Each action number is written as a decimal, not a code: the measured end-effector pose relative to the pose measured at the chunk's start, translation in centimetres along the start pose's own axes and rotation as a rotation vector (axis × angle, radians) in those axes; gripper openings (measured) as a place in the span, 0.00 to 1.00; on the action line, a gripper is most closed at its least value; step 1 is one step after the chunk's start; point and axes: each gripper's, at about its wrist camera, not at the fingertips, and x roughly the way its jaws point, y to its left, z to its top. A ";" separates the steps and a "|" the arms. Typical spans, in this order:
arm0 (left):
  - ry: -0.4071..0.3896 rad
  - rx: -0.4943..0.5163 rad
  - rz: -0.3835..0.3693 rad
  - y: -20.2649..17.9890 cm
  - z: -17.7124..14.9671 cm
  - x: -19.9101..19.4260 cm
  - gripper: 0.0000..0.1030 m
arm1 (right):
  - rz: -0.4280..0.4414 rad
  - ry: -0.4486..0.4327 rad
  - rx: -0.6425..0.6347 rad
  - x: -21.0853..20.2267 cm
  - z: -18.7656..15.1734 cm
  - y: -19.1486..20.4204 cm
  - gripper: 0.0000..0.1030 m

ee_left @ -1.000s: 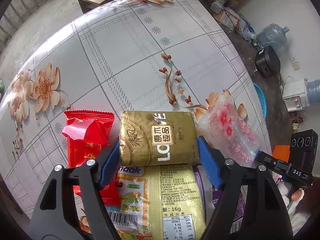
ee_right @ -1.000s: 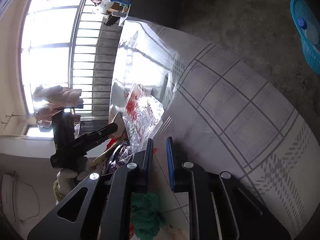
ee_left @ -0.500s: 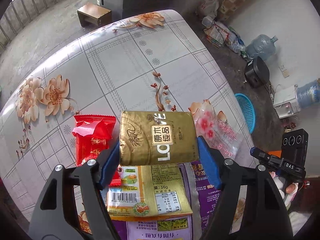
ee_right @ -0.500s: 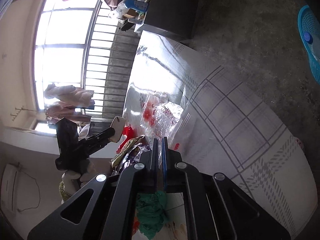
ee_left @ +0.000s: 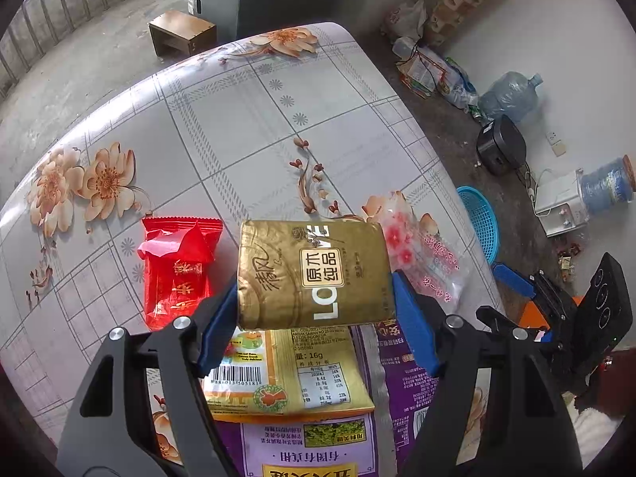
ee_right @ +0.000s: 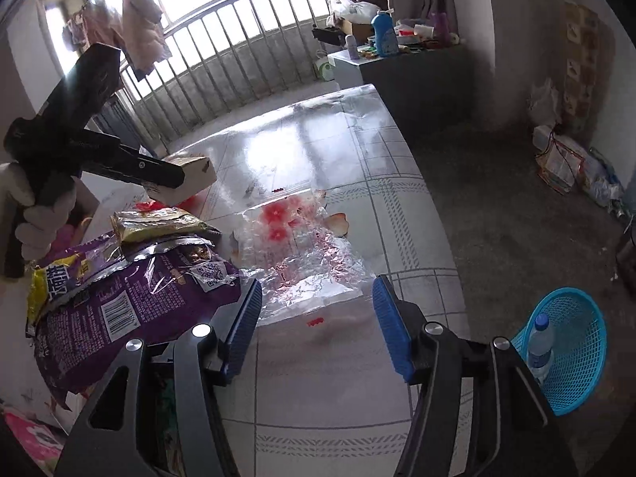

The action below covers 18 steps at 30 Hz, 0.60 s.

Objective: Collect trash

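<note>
Left hand-held gripper (ee_left: pixel 316 310) clenched on the gold tissue pack (ee_left: pixel 312 272), held above the pile of wrappers on the surface (ee_left: pixel 222 127); right hand-held gripper (ee_right: pixel 316 328) released and empty, jaws just opened, low over the clear crinkled bag (ee_right: pixel 302 262) near the surface edge. Risk of the soft pack sliding out, since only its two ends are pinched. Risk also of pushing the thin, flat bag off the edge instead of catching it, well away from the blue basket (ee_right: pixel 572 361) on the floor.
</note>
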 end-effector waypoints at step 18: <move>-0.011 -0.003 -0.006 0.2 0.4 -0.4 0.67 | 0.036 0.115 -0.333 4.4 -0.4 2.8 0.62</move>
